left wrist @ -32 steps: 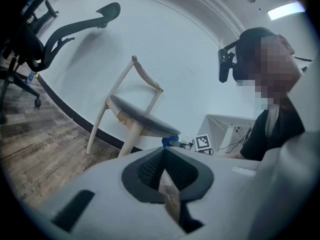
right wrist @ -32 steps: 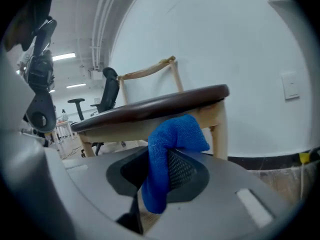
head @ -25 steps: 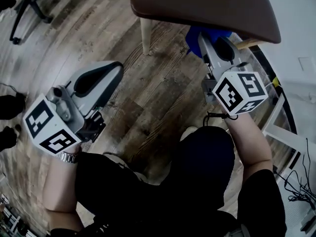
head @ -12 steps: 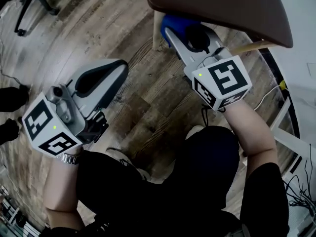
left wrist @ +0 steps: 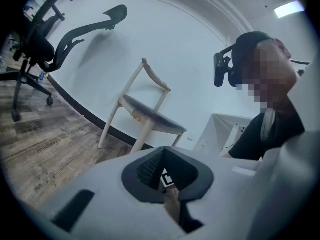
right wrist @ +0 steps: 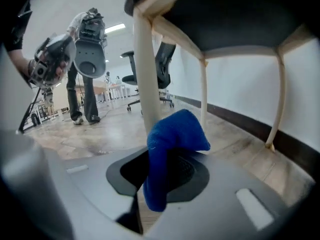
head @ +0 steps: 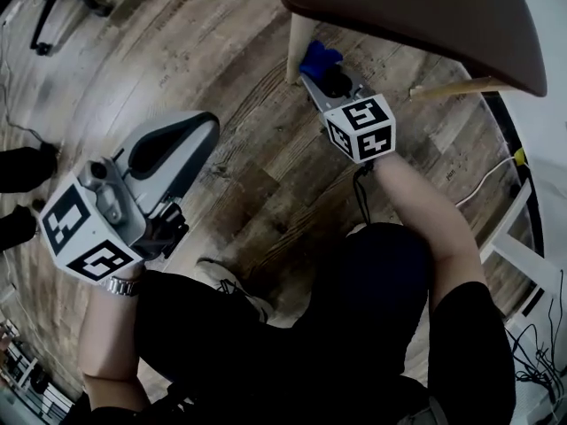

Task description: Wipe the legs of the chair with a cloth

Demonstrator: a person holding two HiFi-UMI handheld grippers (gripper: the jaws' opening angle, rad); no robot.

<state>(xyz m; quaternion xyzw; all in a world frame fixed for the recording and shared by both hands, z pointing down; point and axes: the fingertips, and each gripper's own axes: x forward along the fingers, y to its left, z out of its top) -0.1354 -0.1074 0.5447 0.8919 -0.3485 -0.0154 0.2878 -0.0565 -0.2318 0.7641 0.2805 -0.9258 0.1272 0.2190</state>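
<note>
The chair has a dark brown seat [head: 416, 16] and pale wooden legs. In the head view my right gripper [head: 330, 76] reaches under the seat and is shut on a blue cloth [head: 319, 58], which lies against the front leg [head: 297, 50]. The right gripper view has the cloth [right wrist: 172, 139] bunched between the jaws of the right gripper [right wrist: 160, 171], just in front of that leg [right wrist: 145, 69]. My left gripper [head: 168, 149] hovers low at the left, away from the chair, shut on nothing. The left gripper view shows the chair [left wrist: 145, 114] standing by the white wall.
Two further chair legs [right wrist: 204, 94] [right wrist: 277, 99] stand behind the near one. A black office chair [left wrist: 35, 49] is off to the left on the wood floor [head: 230, 193]. A white wall with dark skirting runs at the right, and cables [head: 540, 343] lie near it.
My right gripper has moved forward and left with the cloth, from under the seat's middle to the front leg. The left gripper has hardly moved.
</note>
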